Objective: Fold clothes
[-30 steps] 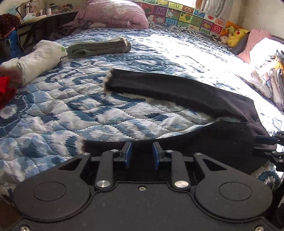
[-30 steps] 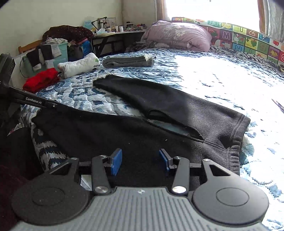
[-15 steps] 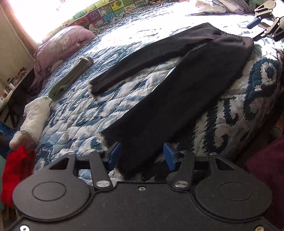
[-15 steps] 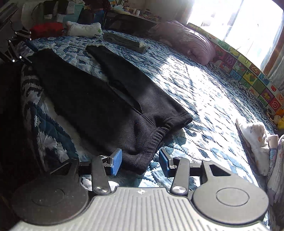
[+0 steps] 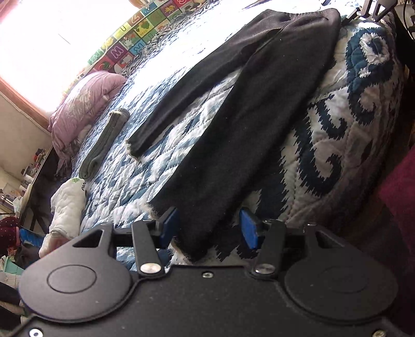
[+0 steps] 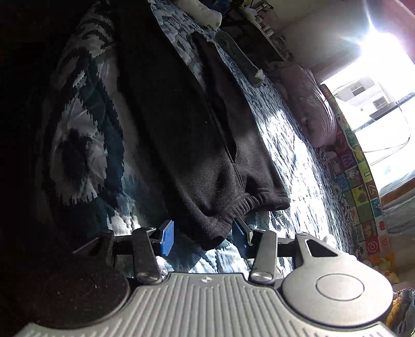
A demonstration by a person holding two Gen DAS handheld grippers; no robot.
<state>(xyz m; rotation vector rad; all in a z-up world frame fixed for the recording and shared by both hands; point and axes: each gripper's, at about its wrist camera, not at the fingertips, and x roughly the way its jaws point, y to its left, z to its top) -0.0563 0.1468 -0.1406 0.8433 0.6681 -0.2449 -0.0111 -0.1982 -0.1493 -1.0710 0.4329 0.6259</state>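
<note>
Black fleece trousers (image 5: pixel 241 129) lie spread flat on a blue-and-white quilt (image 5: pixel 350 109), legs apart in a V. My left gripper (image 5: pixel 208 230) is open, its blue pads on either side of the near leg's frayed hem at the bed's edge. At the other end, my right gripper (image 6: pixel 203 234) is open with its pads straddling the corner of the elastic waistband (image 6: pixel 233 207) of the trousers (image 6: pixel 181 124). The right gripper's tip (image 5: pixel 368 10) also shows at the top right of the left wrist view.
A folded grey garment (image 5: pixel 103 145) and a rolled white one (image 5: pixel 67 204) lie on the quilt's far side. A lilac pillow (image 5: pixel 83 103) and a colourful alphabet mat (image 5: pixel 135 36) sit at the bed's head. Soft toys (image 6: pixel 386 264) and clutter line the edges.
Both grippers have swung apart to opposite ends of the trousers and tilted. The left gripper has opened wider and closed in on the leg hem; the right has closed in on the waistband corner.
</note>
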